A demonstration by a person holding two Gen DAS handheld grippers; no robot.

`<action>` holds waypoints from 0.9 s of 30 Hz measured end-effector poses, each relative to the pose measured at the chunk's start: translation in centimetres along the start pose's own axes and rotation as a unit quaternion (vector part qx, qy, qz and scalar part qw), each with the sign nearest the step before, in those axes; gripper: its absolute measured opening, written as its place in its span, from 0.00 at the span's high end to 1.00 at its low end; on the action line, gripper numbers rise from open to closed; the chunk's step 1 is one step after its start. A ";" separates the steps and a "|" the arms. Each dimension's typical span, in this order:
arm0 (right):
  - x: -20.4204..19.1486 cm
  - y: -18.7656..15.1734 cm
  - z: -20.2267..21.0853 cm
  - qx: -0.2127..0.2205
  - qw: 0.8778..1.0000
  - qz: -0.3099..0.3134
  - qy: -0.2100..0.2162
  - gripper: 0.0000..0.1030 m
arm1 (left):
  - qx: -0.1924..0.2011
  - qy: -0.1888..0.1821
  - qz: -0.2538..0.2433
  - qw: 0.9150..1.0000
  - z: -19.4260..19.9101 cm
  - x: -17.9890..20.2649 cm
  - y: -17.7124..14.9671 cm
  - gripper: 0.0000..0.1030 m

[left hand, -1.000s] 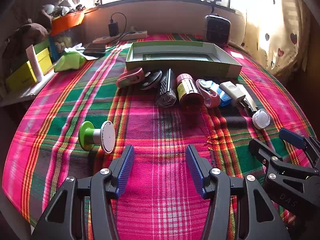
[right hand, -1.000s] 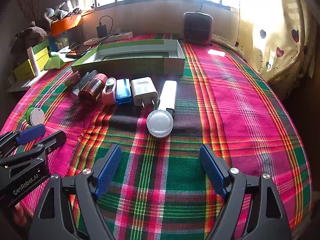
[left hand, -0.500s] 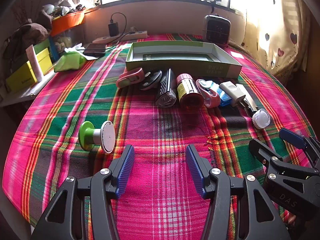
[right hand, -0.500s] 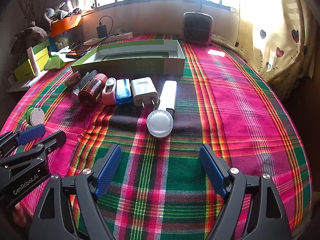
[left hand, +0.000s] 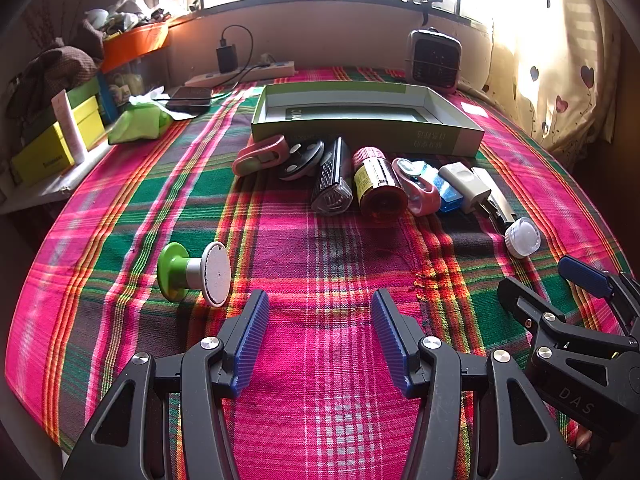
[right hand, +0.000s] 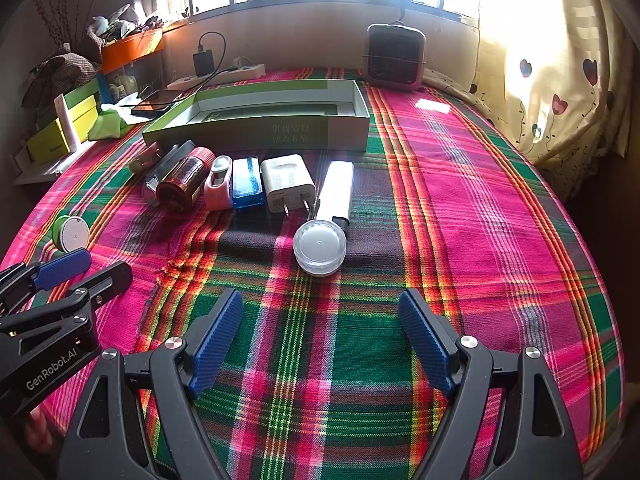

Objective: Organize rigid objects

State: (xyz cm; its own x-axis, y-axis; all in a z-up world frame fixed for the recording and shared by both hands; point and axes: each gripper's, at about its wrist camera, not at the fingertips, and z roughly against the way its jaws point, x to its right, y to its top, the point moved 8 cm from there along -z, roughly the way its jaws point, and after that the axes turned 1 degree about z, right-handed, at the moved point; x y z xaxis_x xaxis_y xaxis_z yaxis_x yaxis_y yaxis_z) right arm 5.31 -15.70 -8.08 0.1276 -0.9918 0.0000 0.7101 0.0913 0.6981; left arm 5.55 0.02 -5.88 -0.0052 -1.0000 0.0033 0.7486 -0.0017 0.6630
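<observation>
An open green box (left hand: pixel 366 120) (right hand: pixel 264 120) lies at the back of the plaid cloth. In front of it is a row of small objects: a pink clip (left hand: pixel 262 155), a black disc (left hand: pixel 302 159), a black grater-like piece (left hand: pixel 333 184), a red jar (left hand: pixel 378 184) (right hand: pixel 184 184), a pink sharpener (right hand: pixel 219 184), a blue case (right hand: pixel 247 184), a white charger (right hand: pixel 286 182), a white lighter (right hand: pixel 337 192) and a clear round lid (right hand: pixel 319 246) (left hand: pixel 522 237). A green-and-white spool (left hand: pixel 196 272) (right hand: pixel 70 233) lies apart at the left. My left gripper (left hand: pixel 318 304) is open and empty. My right gripper (right hand: pixel 320 306) is open and empty, just short of the lid.
A small heater (left hand: pixel 434 60) stands at the back. A power strip with charger (left hand: pixel 240 74), a phone (left hand: pixel 190 100) and a green pouch (left hand: pixel 140 122) lie at the back left. Yellow boxes (left hand: pixel 44 156) sit on a side ledge. A curtain (right hand: pixel 552 60) hangs at the right.
</observation>
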 end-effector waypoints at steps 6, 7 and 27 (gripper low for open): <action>0.0 0.1 -0.2 0.000 1.000 0.000 0.000 0.22 | -0.001 -0.001 -0.001 1.000 0.0 0.0 0.0 0.49; 0.0 0.0 -0.2 0.000 1.000 0.001 0.001 0.22 | -0.002 -0.001 -0.003 1.000 0.0 0.0 -0.1 0.49; 1.6 1.6 -0.8 -0.019 0.999 -0.005 0.035 0.22 | 0.024 -0.020 0.001 1.000 3.0 -3.6 1.3 0.49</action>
State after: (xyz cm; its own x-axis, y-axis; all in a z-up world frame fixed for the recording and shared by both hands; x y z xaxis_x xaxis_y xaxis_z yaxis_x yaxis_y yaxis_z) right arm 7.20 -17.06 -7.53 0.1664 -0.9844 -0.0578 0.7368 0.0852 0.6707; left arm 4.59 3.60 -2.80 -0.0309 -0.9989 0.0348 0.7160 0.0021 0.6981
